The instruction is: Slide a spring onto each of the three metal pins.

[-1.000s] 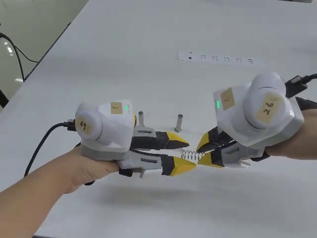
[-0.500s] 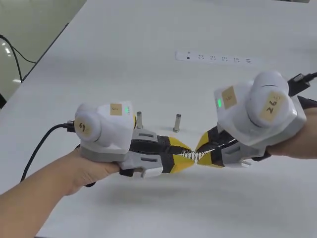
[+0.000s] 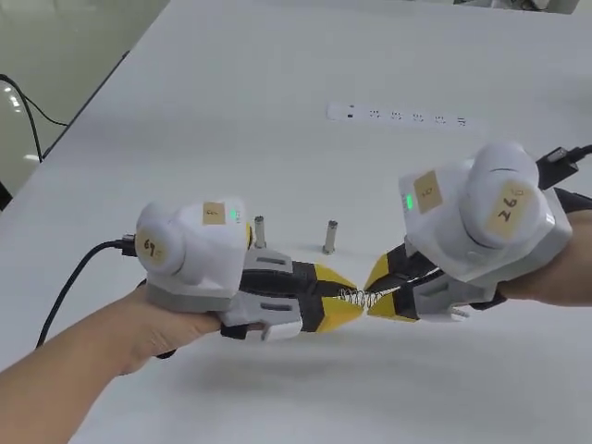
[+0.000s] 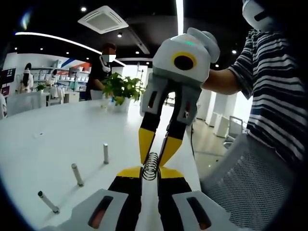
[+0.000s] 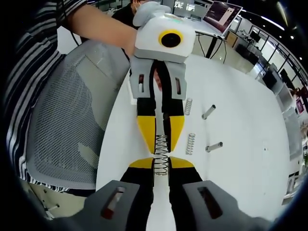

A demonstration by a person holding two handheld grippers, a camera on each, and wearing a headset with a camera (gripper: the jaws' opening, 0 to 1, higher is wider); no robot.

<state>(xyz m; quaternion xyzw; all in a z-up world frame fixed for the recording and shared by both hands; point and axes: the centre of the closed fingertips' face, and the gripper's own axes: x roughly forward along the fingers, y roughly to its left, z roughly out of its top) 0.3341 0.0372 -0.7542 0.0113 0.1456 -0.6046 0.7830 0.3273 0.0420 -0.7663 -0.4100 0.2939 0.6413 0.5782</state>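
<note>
Your left gripper (image 3: 340,298) and right gripper (image 3: 379,294) face tip to tip, each clamped on one end of a single spring (image 3: 361,297). Two loose springs (image 5: 190,143) lie beside the jaws; three pins (image 4: 77,174) stand upright beyond.

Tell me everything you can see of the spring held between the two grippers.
The spring is a small, narrow coil of thin, bare silvery wire. It hangs roughly level in the air above the white table and does not touch it. One end is pinched between the yellow tips of the left gripper, the other between those of the right gripper. A short run of coils is bare between them. It looks straight, not bent.
</note>
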